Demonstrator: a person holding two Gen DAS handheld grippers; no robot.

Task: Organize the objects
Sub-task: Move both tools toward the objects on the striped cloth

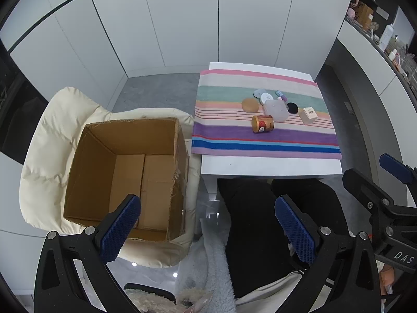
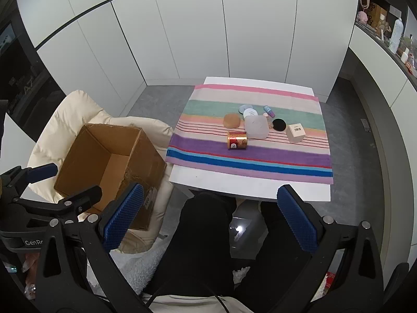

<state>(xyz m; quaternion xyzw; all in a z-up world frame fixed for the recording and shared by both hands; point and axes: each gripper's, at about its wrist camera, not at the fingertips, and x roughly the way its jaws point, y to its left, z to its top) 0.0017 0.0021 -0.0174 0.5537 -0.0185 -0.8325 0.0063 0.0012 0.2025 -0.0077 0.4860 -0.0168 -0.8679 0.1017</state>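
Observation:
An open empty cardboard box (image 1: 125,172) (image 2: 104,161) sits on a cream padded chair (image 1: 52,130) left of the table. On a striped cloth (image 1: 263,140) (image 2: 250,159) lie a red-gold can on its side (image 1: 262,124) (image 2: 237,140), a tan round puff (image 1: 249,104) (image 2: 232,120), a translucent square container (image 1: 276,109) (image 2: 256,127), a black disc (image 1: 292,108) (image 2: 279,124), a small white box (image 1: 308,115) (image 2: 295,133), white round compacts (image 1: 265,96) (image 2: 250,111) and a small tube (image 2: 269,111). My left gripper (image 1: 208,232) is open and empty, held back over the person's lap beside the box. My right gripper (image 2: 211,216) is open and empty, short of the table.
The cloth covers a small white table (image 1: 271,165) (image 2: 234,185). The person's black-clad legs (image 2: 206,234) are under its near edge. White cabinet doors stand behind. A cluttered shelf (image 2: 385,31) runs along the right wall.

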